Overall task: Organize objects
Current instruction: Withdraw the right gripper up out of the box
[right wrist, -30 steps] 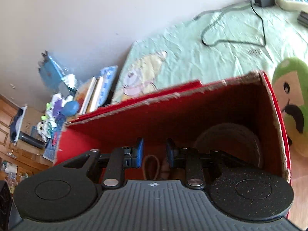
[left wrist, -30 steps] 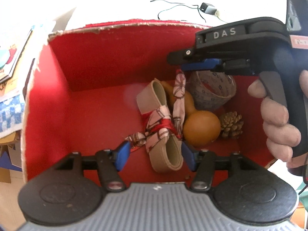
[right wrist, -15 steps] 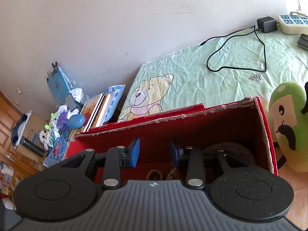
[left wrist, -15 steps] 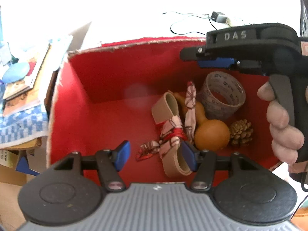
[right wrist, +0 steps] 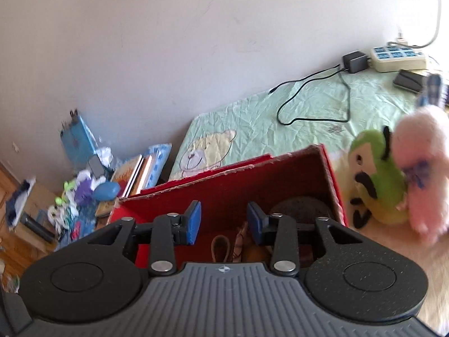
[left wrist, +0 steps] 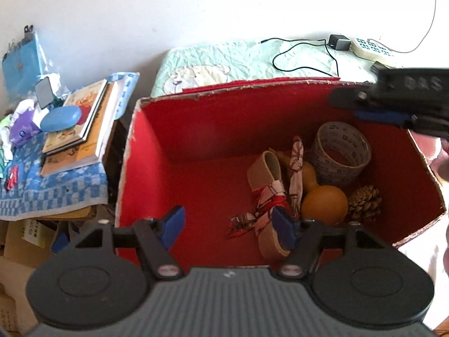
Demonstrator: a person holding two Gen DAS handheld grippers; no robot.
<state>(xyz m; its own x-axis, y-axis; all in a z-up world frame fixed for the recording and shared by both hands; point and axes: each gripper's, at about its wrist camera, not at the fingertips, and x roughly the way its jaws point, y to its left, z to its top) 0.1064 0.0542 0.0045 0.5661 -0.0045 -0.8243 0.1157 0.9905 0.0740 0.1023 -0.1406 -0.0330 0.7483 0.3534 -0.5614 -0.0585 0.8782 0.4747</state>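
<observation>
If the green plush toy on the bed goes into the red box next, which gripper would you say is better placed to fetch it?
Probably the right gripper: open, empty, and the green plush toy lies just beside it outside the red box.

red box [left wrist: 196, 129], perhaps orange gourd [left wrist: 324, 203]

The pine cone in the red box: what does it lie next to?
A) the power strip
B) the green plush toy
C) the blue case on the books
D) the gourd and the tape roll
D: the pine cone lies in the red box, right beside the gourd, below the tape roll.
</observation>
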